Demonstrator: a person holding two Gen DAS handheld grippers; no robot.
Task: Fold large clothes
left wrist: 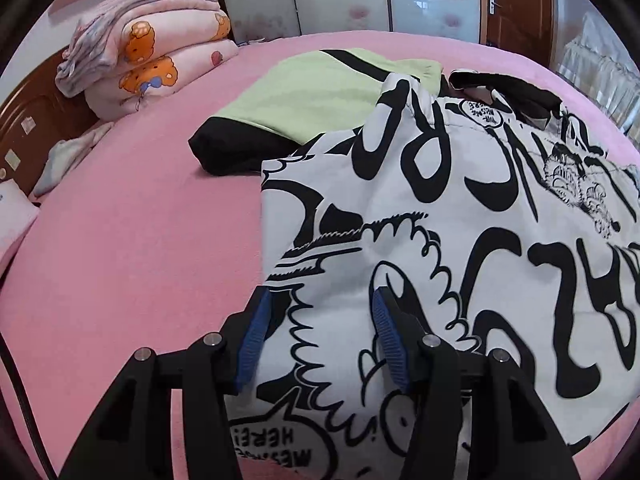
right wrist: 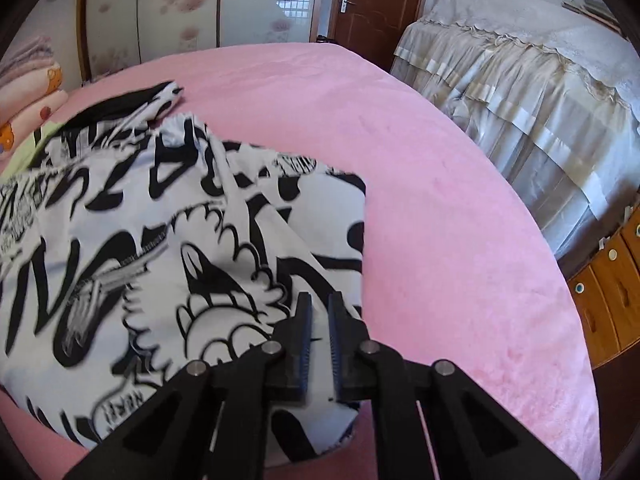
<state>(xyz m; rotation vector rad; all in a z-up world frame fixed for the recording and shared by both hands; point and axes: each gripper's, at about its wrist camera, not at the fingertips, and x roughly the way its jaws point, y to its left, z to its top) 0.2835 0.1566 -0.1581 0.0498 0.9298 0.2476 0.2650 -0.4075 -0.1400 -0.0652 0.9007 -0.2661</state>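
A white garment with bold black cartoon print (left wrist: 460, 200) lies partly folded on the pink bed (left wrist: 120, 260). My left gripper (left wrist: 320, 296) hovers over its near left corner, blue pads (left wrist: 252, 332) wide apart, with flat cloth showing between them and nothing pinched. In the right wrist view the same garment (right wrist: 160, 220) is bunched, a fold running down to its near right edge. My right gripper (right wrist: 320, 298) is shut on that edge, white cloth showing in the narrow slit between its black fingers (right wrist: 300, 332).
A light green and black garment (left wrist: 316, 96) lies beyond the white one. Folded pink quilts (left wrist: 160, 52) are stacked by the wooden headboard (left wrist: 36, 120). Right of the bed (right wrist: 440, 200) stand a grey-covered bed (right wrist: 520, 80) and wooden drawers (right wrist: 612, 292).
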